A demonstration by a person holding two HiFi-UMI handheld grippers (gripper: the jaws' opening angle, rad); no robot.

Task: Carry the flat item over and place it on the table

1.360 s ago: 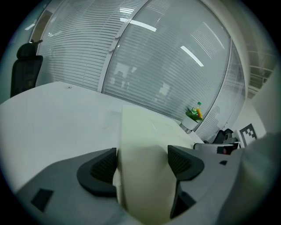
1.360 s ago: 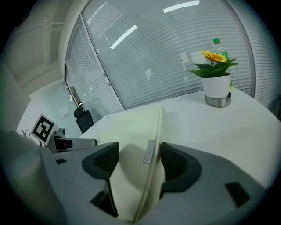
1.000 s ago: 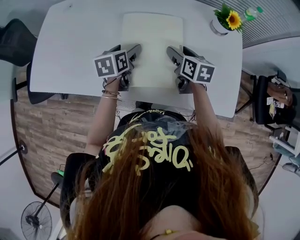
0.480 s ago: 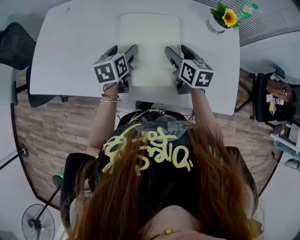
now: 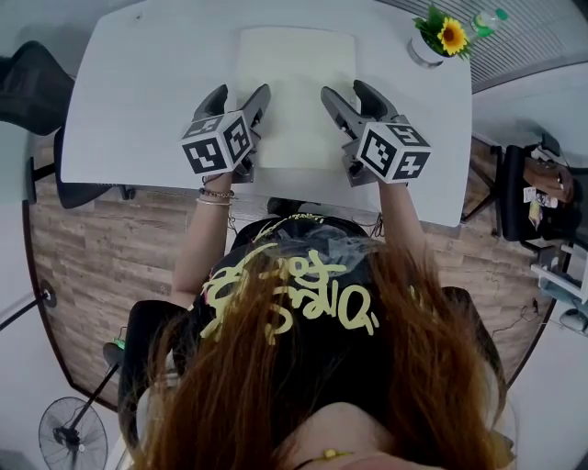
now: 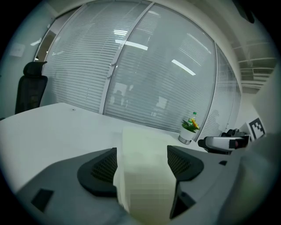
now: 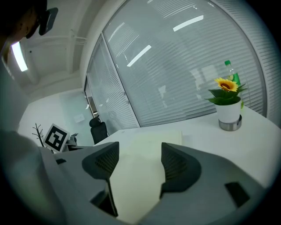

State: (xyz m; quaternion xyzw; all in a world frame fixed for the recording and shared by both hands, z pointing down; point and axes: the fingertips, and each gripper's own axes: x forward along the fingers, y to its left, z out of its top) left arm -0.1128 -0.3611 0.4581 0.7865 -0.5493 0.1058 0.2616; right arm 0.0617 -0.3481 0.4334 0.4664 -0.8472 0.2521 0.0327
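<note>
A flat cream sheet [image 5: 296, 96] lies on the white table [image 5: 147, 83], its near edge close to the table's front edge. My left gripper [image 5: 241, 95] hovers at the sheet's left side with its jaws apart, holding nothing. My right gripper [image 5: 346, 92] hovers at the sheet's right side, also open. In the left gripper view the sheet [image 6: 145, 184] shows flat in the wide gap of the left gripper [image 6: 141, 162]. The right gripper view shows the sheet [image 7: 136, 184] below the spread right gripper [image 7: 138, 160].
A potted sunflower [image 5: 439, 39] and a green bottle [image 5: 494, 22] stand at the table's far right corner. A black chair [image 5: 28, 78] sits off the left side, another chair [image 5: 533, 193] with things on it at the right. A floor fan [image 5: 69, 431] stands behind me.
Both grippers have risen and tilted up a little, and their jaws stand slightly wider. The sheet has stayed where it lies on the table.
</note>
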